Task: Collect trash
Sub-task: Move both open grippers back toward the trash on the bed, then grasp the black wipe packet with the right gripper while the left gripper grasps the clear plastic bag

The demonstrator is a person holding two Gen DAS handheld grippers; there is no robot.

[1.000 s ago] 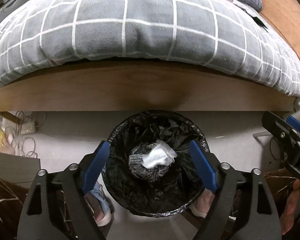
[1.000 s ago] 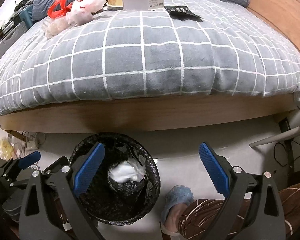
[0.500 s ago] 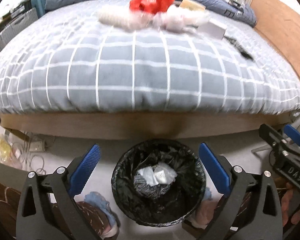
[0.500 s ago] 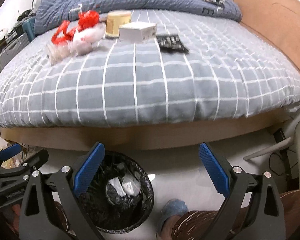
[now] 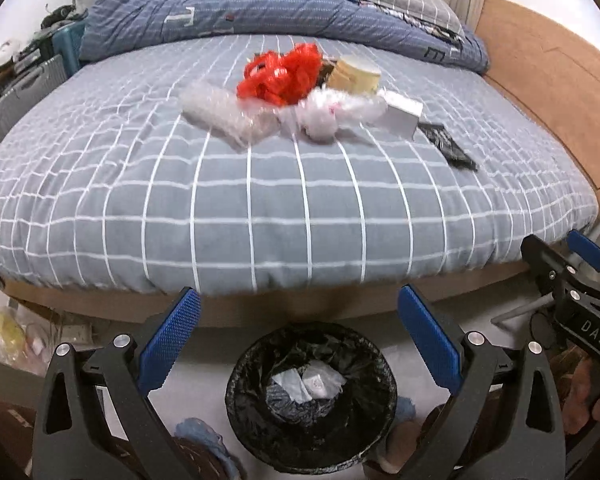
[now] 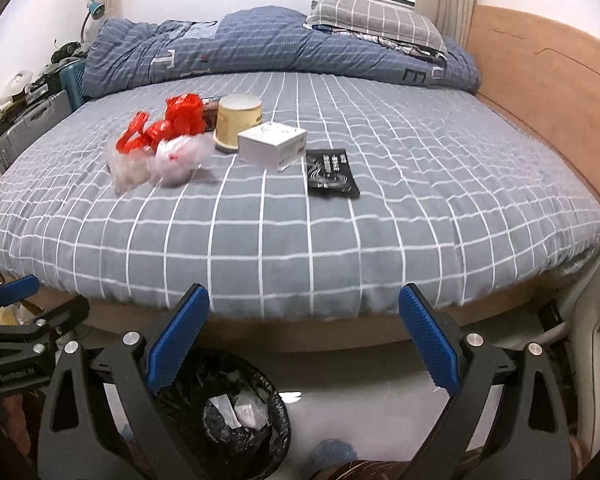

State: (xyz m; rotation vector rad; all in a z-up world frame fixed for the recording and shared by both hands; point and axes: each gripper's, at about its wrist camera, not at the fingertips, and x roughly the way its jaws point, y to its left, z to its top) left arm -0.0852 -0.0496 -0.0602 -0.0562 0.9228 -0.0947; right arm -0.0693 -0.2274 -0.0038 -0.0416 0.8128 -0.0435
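Observation:
A black-lined trash bin (image 5: pixel 312 396) stands on the floor at the bed's foot and holds white crumpled paper (image 5: pixel 308 382); it also shows in the right wrist view (image 6: pixel 228 412). On the grey checked bed lie a red plastic bag (image 5: pixel 284 74), clear plastic wrap (image 5: pixel 224 116), a pale bag (image 5: pixel 328 114), a beige paper tub (image 6: pixel 238 122), a white box (image 6: pixel 272 146) and a black packet (image 6: pixel 332 174). My left gripper (image 5: pixel 298 344) is open and empty above the bin. My right gripper (image 6: pixel 302 344) is open and empty, right of the bin.
A blue duvet (image 6: pixel 260 48) and a checked pillow (image 6: pixel 376 14) lie at the bed's far end. A brown headboard (image 6: pixel 540 88) runs along the right. Grey cases (image 6: pixel 28 128) stand at the left. Cables and a yellow bag (image 5: pixel 8 332) lie on the floor.
Both grippers have risen and tilted up from over the bin. The bed top and its trash have come into view. Both stayed open.

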